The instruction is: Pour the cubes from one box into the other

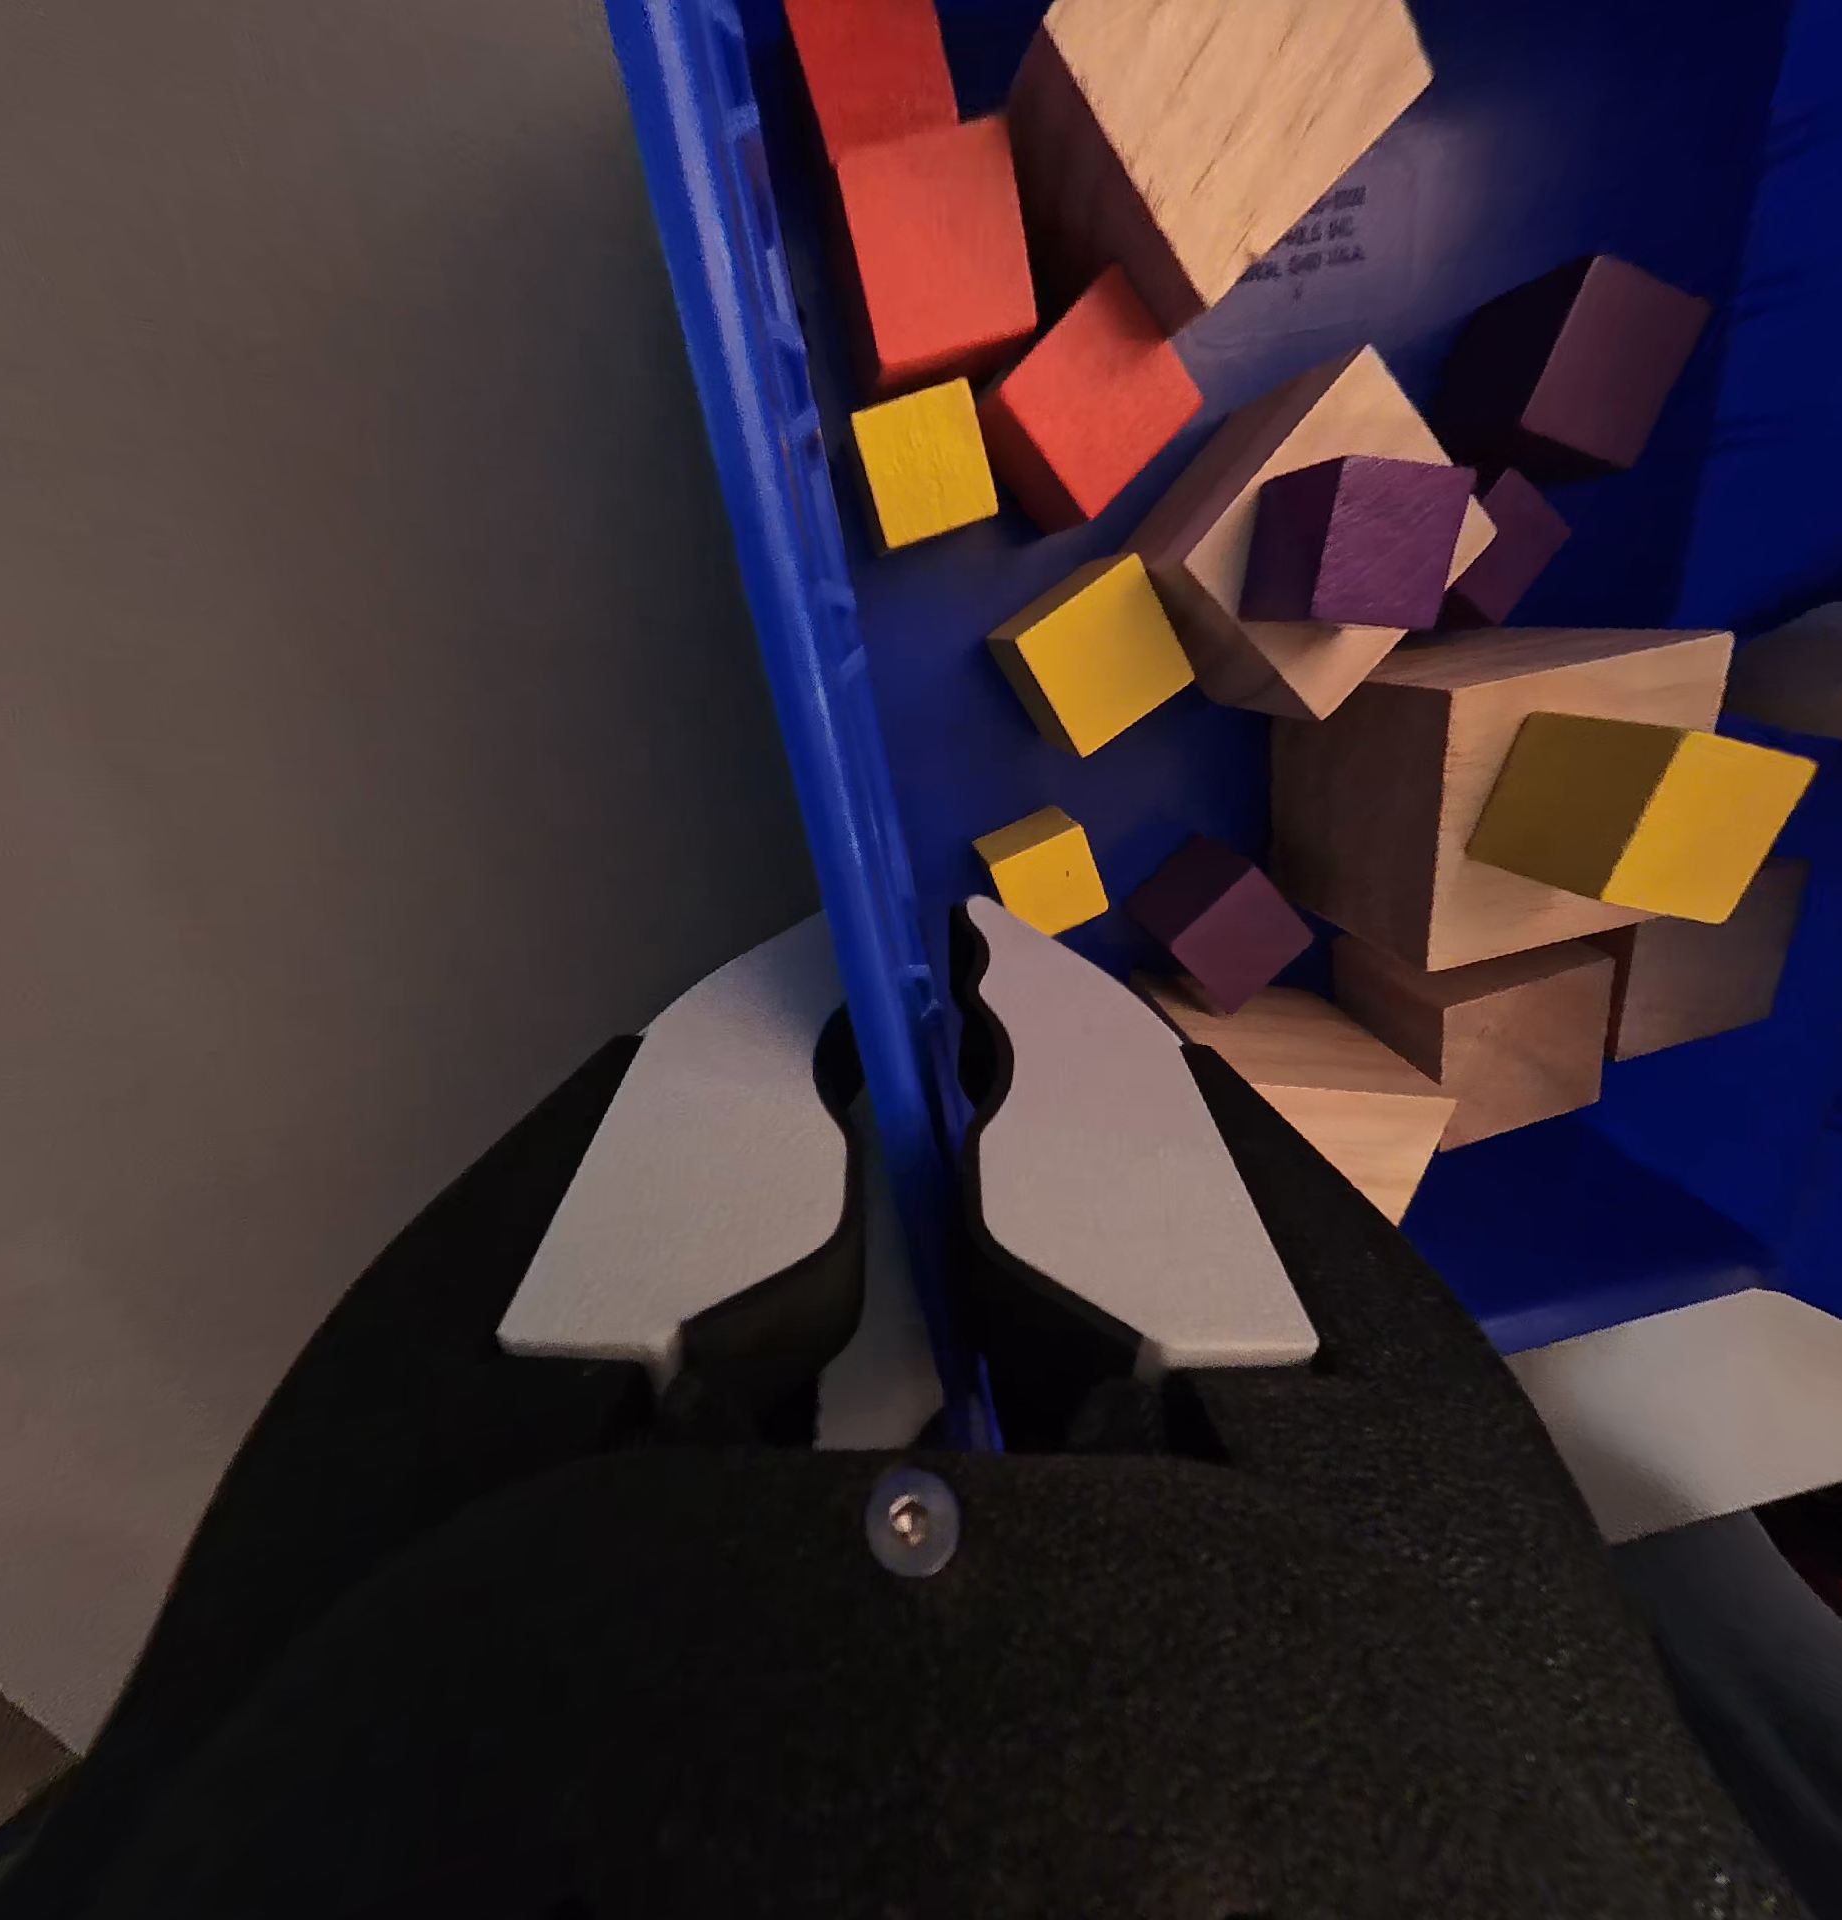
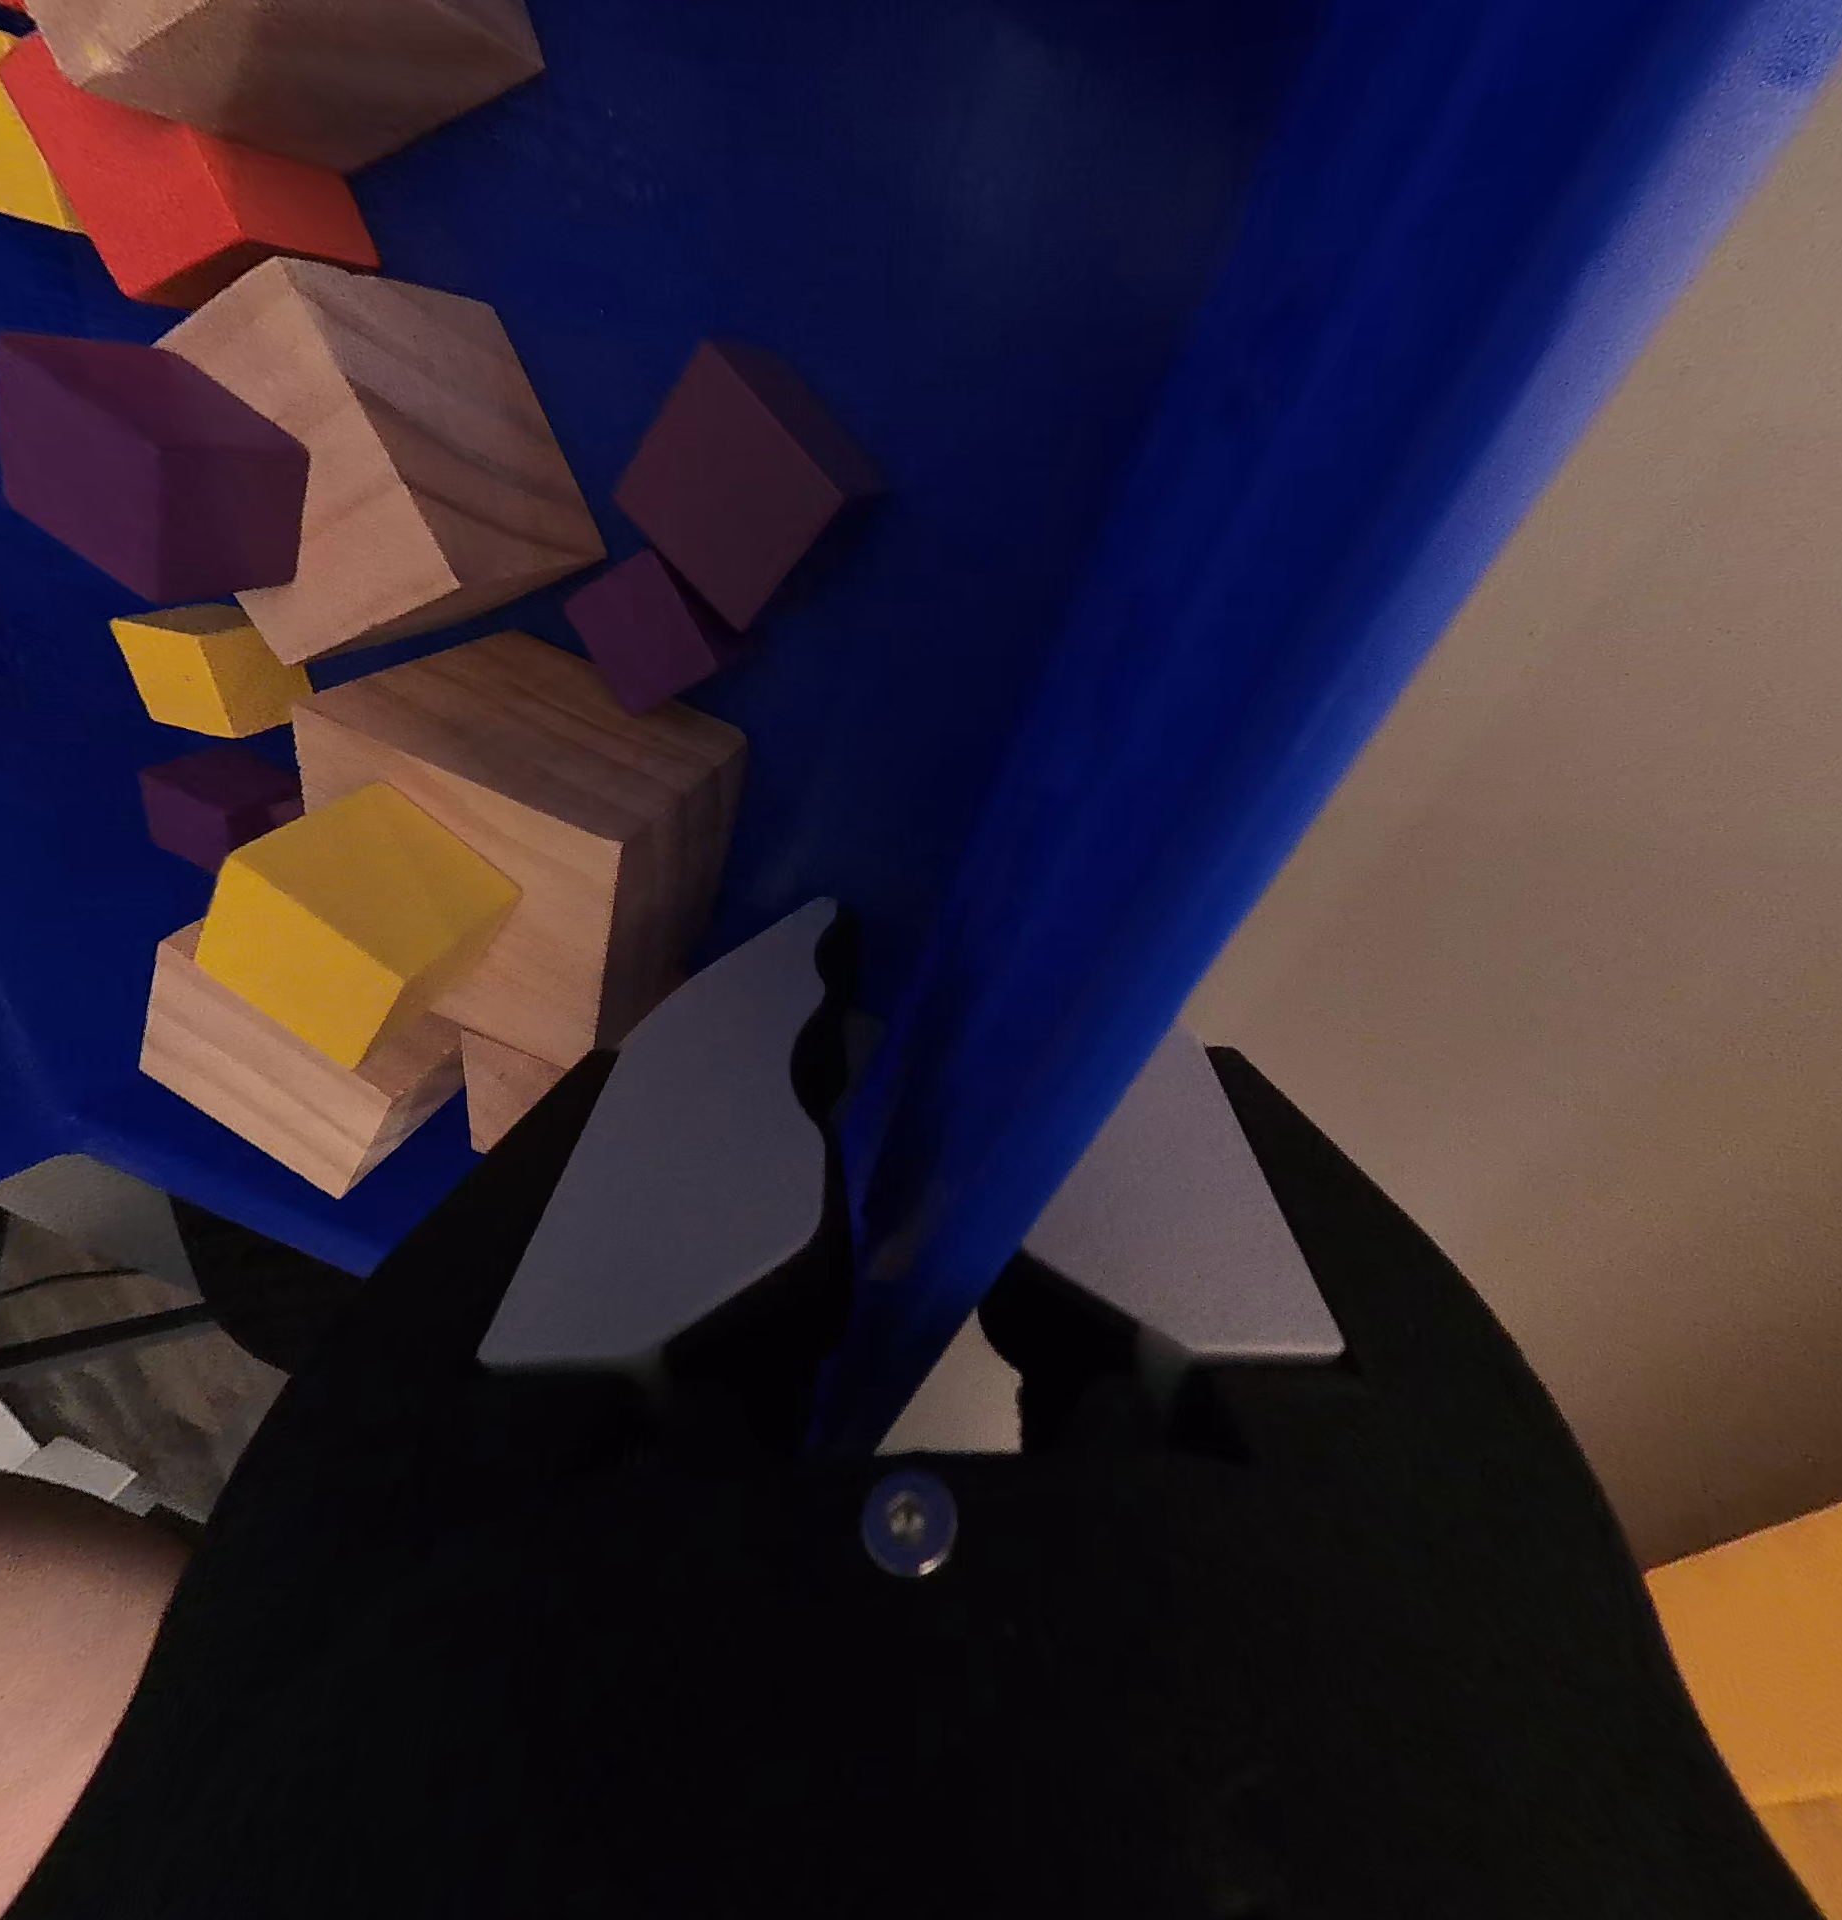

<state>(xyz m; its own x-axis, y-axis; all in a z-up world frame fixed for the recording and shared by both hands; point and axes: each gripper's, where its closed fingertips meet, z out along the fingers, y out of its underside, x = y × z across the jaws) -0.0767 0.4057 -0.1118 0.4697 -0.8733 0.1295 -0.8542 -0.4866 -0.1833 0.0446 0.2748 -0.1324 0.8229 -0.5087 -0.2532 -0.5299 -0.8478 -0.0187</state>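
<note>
The blue box [image 1: 1000,665] is up off any surface and tipped steeply, held between the two grippers, its inside facing both wrist cameras; which way its long axis runs I cannot tell from so close. A jumble of cubes [image 1: 1343,582] lies against its inner face: red ones [image 1: 938,249] toward the far end, yellow ones [image 1: 1093,655] along the left wall, purple ones [image 2: 148,468] and larger bare wooden ones [image 2: 418,457] heaped together, several blurred. The left gripper [image 1: 901,1039] has one grey finger outside and one inside the left wall of the box, pinched narrow on the plastic. The right gripper [image 2: 1000,997] is clamped the same way on the opposite wall, which runs up and away to the right. Beyond the box there is only a plain pale wall [image 1: 325,623], dim and warm in tone. An orange surface [image 2: 1790,1683] shows at the lower right of the right wrist view.
</note>
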